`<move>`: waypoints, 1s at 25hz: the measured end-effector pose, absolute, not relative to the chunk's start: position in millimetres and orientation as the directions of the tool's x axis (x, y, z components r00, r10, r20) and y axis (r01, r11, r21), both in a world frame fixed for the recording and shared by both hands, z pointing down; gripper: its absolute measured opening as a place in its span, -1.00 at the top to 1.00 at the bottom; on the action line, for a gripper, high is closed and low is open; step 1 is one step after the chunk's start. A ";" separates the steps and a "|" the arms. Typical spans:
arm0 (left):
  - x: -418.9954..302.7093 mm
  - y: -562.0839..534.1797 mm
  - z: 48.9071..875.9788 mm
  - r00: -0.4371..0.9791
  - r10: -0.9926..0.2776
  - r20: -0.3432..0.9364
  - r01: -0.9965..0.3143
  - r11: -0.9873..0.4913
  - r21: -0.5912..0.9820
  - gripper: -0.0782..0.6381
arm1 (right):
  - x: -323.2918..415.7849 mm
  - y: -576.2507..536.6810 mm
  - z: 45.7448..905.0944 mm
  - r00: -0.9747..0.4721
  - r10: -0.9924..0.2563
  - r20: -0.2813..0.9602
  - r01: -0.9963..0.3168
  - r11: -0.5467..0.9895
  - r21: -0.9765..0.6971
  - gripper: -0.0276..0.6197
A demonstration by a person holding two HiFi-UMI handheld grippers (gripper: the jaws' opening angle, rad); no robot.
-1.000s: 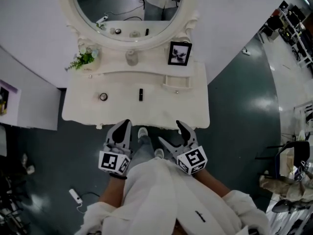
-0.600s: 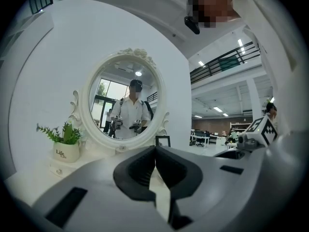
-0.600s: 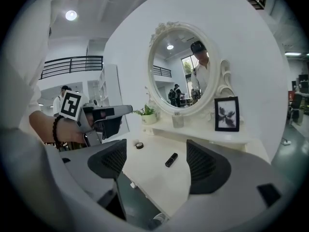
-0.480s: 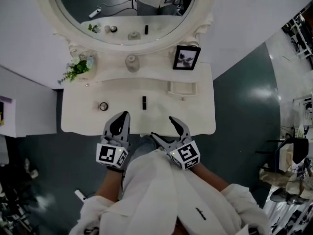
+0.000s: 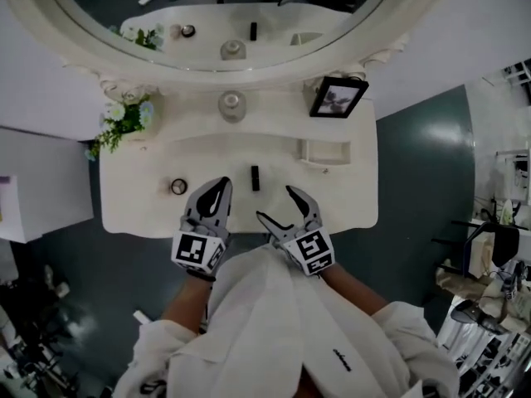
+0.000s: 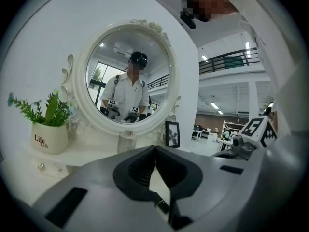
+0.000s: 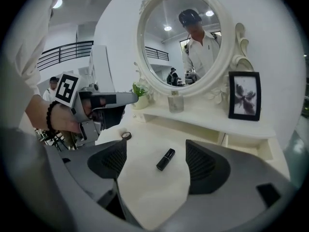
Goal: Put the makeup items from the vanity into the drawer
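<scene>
A black lipstick lies on the white vanity top, and a small round compact lies to its left. My left gripper hovers over the front edge between them, jaws shut and empty. My right gripper is open just right of the lipstick. In the right gripper view the lipstick shows between the spread jaws, a little way ahead and untouched, with the compact further left. A small drawer stands pulled out of the raised shelf.
On the shelf stand a glass bottle, a potted plant and a framed picture, under the oval mirror. The picture frame is above the drawer. Dark floor surrounds the vanity.
Both grippers have moved forward from in front of the vanity to over its front edge. The head has come closer, so the vanity looks larger.
</scene>
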State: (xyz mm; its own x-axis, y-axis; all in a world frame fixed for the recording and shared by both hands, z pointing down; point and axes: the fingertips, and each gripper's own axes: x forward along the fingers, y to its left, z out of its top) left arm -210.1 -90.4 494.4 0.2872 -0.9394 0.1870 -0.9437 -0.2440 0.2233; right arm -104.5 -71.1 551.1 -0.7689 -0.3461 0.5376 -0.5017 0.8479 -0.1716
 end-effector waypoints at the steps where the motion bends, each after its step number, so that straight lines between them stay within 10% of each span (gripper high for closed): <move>1: -212.7 -95.5 498.9 0.295 -0.936 0.191 -0.941 -0.249 0.230 0.70 | -108.2 -75.4 556.8 -0.761 -0.346 0.549 -0.507 0.845 -0.170 -0.29; 25: -221.8 -128.8 615.9 0.336 -0.860 0.385 -0.927 -0.228 0.298 0.70 | -149.7 -104.5 666.1 -0.617 -0.301 0.728 -0.558 0.819 -0.134 -0.29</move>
State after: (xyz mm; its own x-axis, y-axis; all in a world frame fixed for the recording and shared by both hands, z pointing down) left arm -221.8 -128.8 615.9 0.3357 -0.8599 0.3845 -0.9268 -0.2284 0.2982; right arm -149.7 -104.5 666.1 -0.6167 -0.3005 0.7276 -0.5578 0.8190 -0.1344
